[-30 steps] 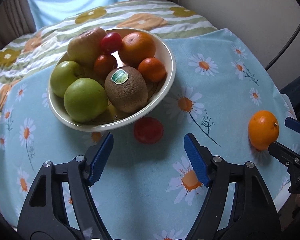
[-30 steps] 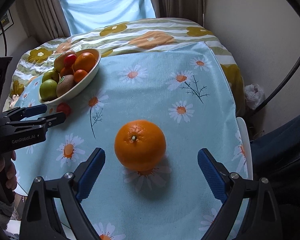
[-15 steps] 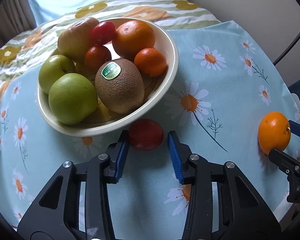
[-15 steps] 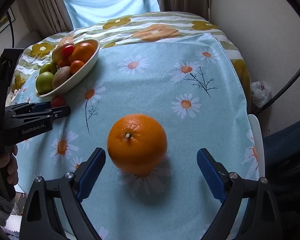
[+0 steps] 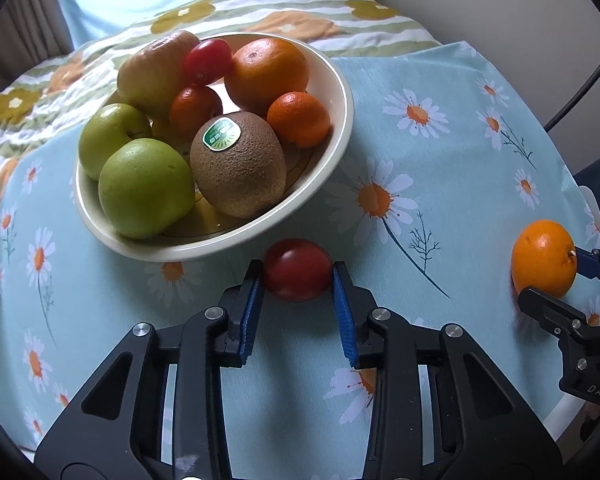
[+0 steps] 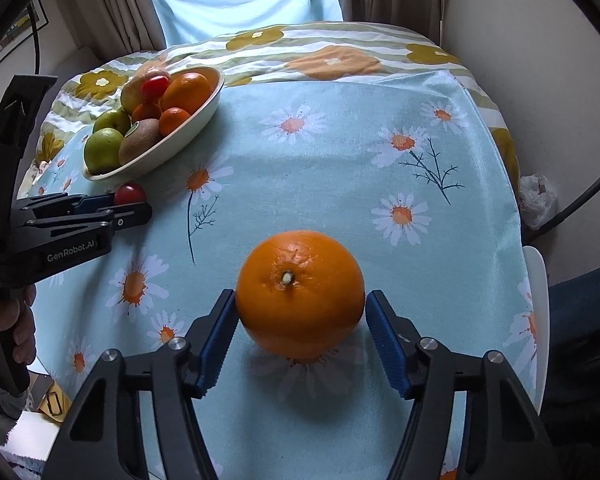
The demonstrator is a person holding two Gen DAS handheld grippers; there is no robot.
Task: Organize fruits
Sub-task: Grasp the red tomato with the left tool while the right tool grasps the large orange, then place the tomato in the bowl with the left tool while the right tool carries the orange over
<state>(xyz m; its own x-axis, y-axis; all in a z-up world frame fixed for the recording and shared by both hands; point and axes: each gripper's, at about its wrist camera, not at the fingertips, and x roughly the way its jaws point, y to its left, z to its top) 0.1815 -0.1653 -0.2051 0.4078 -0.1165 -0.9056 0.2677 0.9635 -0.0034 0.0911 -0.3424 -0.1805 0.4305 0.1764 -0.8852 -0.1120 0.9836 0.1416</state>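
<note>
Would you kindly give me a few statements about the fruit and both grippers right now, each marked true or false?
1. The left gripper is shut on the red tomato. True.
2. The kiwi lies on the tablecloth. False: it sits in the bowl.
3. The large orange sits between the right gripper's fingers. True.
4. The bowl holds only apples. False: also oranges, tomatoes, a kiwi.
5. The tomato is inside the bowl. False: it is beside the rim.
</note>
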